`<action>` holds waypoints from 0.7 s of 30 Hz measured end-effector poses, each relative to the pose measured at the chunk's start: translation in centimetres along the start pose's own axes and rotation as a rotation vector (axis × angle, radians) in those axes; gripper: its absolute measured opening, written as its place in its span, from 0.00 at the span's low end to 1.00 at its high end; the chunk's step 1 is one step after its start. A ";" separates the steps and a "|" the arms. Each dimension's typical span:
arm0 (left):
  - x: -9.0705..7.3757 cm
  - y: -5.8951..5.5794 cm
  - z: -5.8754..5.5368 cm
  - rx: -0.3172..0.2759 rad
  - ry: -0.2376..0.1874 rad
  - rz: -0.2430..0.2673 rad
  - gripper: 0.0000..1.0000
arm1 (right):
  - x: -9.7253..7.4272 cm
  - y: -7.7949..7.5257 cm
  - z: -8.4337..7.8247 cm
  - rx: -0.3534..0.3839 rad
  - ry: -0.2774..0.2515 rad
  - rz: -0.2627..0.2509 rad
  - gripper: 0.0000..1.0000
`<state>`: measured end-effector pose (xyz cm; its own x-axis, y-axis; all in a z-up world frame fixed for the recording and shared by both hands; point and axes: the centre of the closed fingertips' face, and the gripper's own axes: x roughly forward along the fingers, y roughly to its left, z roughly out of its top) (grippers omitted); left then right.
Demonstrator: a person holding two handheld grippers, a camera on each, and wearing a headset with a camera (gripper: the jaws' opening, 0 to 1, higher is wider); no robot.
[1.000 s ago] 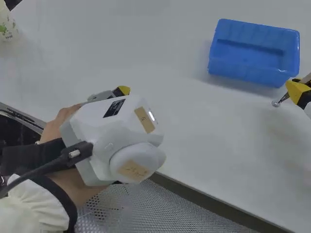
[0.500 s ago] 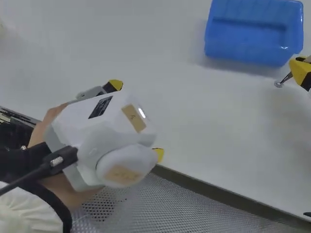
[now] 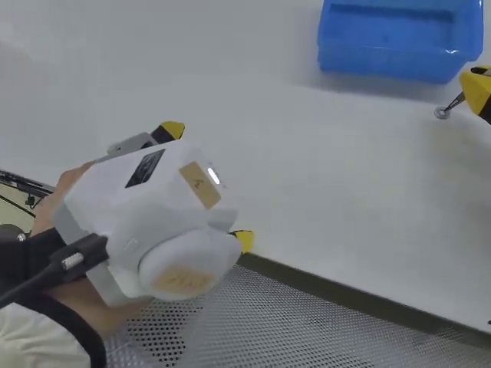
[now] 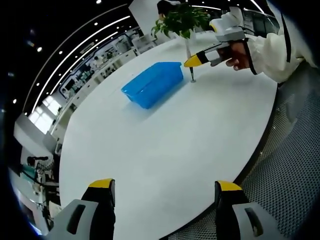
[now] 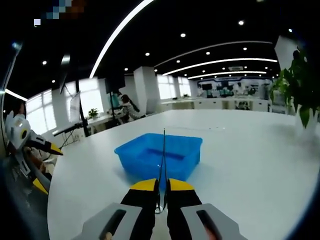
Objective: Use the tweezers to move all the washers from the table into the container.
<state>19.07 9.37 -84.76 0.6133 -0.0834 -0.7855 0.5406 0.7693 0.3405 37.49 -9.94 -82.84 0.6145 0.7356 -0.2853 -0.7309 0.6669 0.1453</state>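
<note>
The tweezers (image 5: pixel 163 145) are clamped between the tightly closed jaws of the right gripper (image 5: pixel 163 186), a washer (image 3: pixel 442 113) seemingly pinched at their tip just short of the blue container (image 3: pixel 399 38) for the drop, while the left gripper (image 4: pixel 165 185) is held aside, jaws wide apart and empty.

The white tabletop (image 3: pixel 307 176) lay bare from the blue rectangular plastic container (image 3: pixel 395 38) to the table's near edge, a broad lane for a gripper. The container's open top faced up, unobstructed. Near its right front corner the right gripper (image 3: pixel 477 90), clamped on thin metal tweezers (image 3: pixel 453 106) with a small round washer (image 3: pixel 441 113) at their tip, blocked that side. The left gripper (image 3: pixel 205 185), jaws spread wide, hung over the near edge, well apart from the container.
</note>
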 end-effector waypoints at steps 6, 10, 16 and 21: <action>0.1 -0.1 -0.2 0.007 0.012 -0.002 0.83 | -0.1 0.2 -0.1 -0.035 0.003 0.000 0.03; 0.2 -0.2 -0.4 0.007 0.019 -0.006 0.83 | -0.1 0.2 -0.2 -0.038 0.002 -0.006 0.03; 0.3 -0.4 -0.4 0.017 0.021 -0.015 0.83 | -0.3 0.5 -0.4 -0.067 0.003 -0.012 0.03; 0.3 -0.5 -0.4 0.024 0.019 -0.018 0.83 | -0.1 0.9 -0.4 -0.138 0.042 -0.017 0.02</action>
<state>18.78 9.26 -85.38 0.5928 -0.0846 -0.8009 0.5648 0.7526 0.3385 36.64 -9.50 -83.10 0.6160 0.7169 -0.3265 -0.7562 0.6542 0.0097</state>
